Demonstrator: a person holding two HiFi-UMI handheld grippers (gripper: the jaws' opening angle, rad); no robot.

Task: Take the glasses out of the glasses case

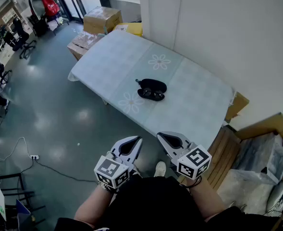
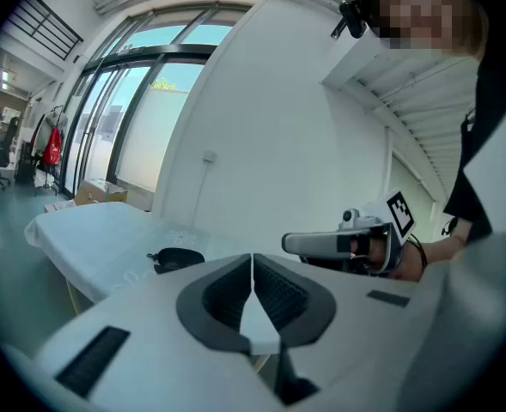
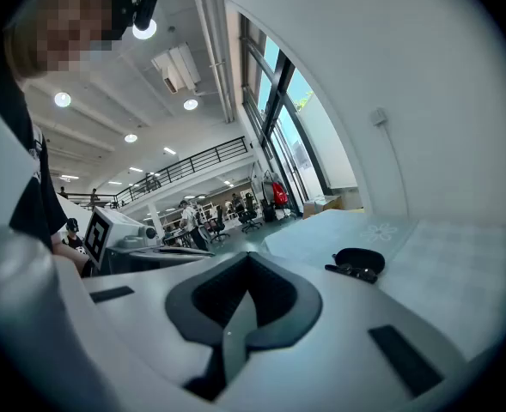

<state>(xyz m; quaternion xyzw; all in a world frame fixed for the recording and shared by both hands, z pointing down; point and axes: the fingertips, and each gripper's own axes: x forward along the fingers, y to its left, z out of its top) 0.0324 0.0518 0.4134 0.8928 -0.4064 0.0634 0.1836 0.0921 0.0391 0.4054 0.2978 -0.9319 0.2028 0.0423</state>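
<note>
A black glasses case (image 1: 153, 85) lies near the middle of the table (image 1: 199, 105), with dark glasses (image 1: 151, 95) right against its near side. I cannot tell whether the glasses rest inside an open case or beside it. Both grippers hang in the air short of the table's near edge, well away from the case. The left gripper (image 1: 136, 140) and the right gripper (image 1: 160, 136) are both shut with nothing between the jaws. The case (image 2: 177, 258) shows small in the left gripper view, beyond the shut left gripper (image 2: 252, 263). The right gripper (image 3: 248, 266) points towards the case (image 3: 362, 260).
A pale flower-patterned cloth covers the table, which stands along a white wall (image 1: 227, 32). Cardboard boxes (image 1: 102, 19) stand at its far end, and wooden panels (image 1: 227, 150) and more boxes lie at the right. Grey floor with a cable (image 1: 45, 165) spreads to the left.
</note>
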